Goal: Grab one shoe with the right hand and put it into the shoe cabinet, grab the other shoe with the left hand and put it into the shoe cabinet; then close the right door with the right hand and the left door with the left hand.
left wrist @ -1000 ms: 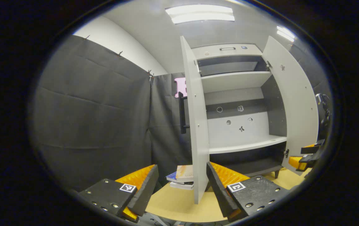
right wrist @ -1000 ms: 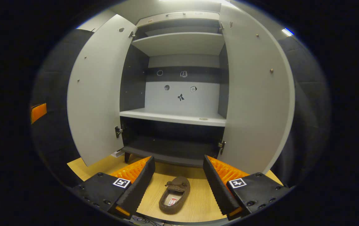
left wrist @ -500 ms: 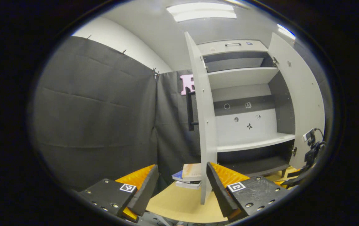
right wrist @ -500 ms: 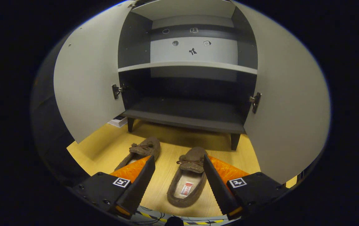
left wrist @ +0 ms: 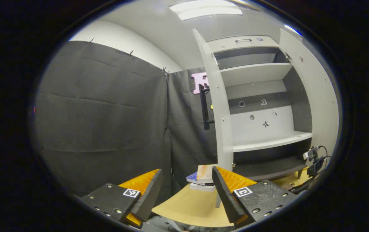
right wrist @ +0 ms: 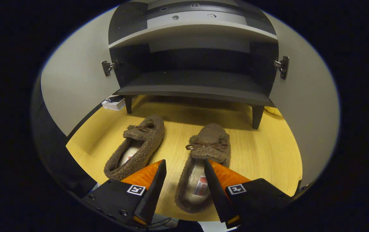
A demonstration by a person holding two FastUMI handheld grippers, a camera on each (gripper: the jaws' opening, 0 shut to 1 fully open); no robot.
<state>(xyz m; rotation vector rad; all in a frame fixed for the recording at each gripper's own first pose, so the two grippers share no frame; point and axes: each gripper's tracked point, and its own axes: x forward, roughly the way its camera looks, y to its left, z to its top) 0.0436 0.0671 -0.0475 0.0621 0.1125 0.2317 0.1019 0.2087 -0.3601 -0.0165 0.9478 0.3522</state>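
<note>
Since the earlier frame the right hand-held gripper (right wrist: 182, 180) has been tilted lower, so both shoes are now seen on the wooden floor (right wrist: 261, 151). Its fingers are spread wide with nothing held; the right shoe (right wrist: 203, 161) lies at lower centre of the right gripper view, its heel between the fingertips, and the left shoe (right wrist: 137, 146) lies just beside it, toward the left. Beyond them the shoe cabinet (right wrist: 194, 87) stands with both doors swung open. In the left gripper view the left hand-held gripper (left wrist: 187, 185) is spread wide and empty at the bottom; a stack of books (left wrist: 202, 177) is seen by the left door (left wrist: 218, 106).
</note>
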